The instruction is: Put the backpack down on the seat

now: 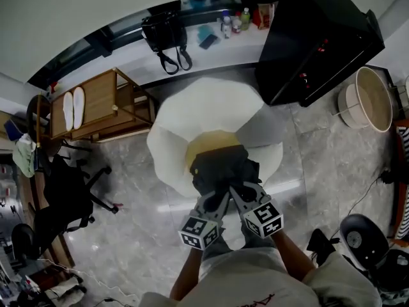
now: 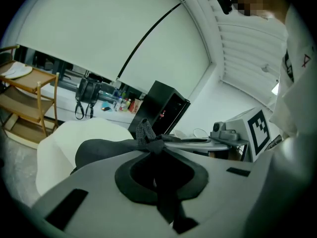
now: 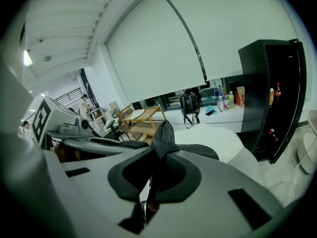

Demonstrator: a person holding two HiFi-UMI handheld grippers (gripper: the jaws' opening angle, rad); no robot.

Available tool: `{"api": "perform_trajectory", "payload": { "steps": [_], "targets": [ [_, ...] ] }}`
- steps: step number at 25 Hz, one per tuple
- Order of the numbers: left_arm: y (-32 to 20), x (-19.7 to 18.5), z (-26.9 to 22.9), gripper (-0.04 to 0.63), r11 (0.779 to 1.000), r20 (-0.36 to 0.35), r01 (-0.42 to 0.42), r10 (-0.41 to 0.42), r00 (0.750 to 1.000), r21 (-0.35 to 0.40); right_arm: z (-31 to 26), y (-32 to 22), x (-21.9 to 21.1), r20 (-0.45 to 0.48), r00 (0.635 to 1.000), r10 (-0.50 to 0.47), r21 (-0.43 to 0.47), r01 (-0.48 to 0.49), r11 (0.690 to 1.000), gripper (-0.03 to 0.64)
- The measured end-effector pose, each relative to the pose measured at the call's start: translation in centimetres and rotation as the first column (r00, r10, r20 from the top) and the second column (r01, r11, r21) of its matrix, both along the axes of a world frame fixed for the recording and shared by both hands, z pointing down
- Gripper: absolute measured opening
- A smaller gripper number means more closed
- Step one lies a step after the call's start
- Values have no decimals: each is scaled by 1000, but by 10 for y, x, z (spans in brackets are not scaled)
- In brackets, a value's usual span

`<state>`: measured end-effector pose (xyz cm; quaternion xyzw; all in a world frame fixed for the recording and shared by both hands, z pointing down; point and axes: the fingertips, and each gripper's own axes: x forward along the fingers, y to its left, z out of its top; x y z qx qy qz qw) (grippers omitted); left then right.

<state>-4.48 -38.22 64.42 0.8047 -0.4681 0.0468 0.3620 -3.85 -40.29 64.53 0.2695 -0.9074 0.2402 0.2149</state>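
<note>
A black backpack [image 1: 220, 165] hangs over the yellowish seat [image 1: 203, 143] of a white armchair [image 1: 204, 104]; I cannot tell whether it rests on the cushion. Both grippers come in from below, side by side. My left gripper [image 1: 215, 196] is shut on a dark webbing strap [image 2: 143, 131] at the backpack's top, with the bag's body [image 2: 99, 150] just beyond the jaws. My right gripper [image 1: 239, 192] is shut on another woven strap [image 3: 163, 133] of the same bag. In the left gripper view, the right gripper [image 2: 198, 141] lies close alongside.
A black cabinet [image 1: 319, 37] stands right of the armchair and a wooden rack [image 1: 96, 107] left of it. A black bag [image 1: 166, 34] and bottles sit on the sill behind. A black office chair [image 1: 64, 197] is at left, a round basket [image 1: 370, 98] at right.
</note>
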Motion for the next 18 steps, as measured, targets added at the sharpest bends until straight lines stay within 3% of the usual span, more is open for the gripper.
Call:
{"api": "perform_trajectory", "payload": {
  "steps": [11,18],
  "targets": [
    [30,-4,68,46,991,-10,8,-10,1000,-134,70,30,-4,-31,999,-32,-126,28,992,40],
    [5,-10,97,46,987,-15,22,-24,1000,-158,100,6,-10,-47,998,-35,-140,28,990,40]
  ]
}}
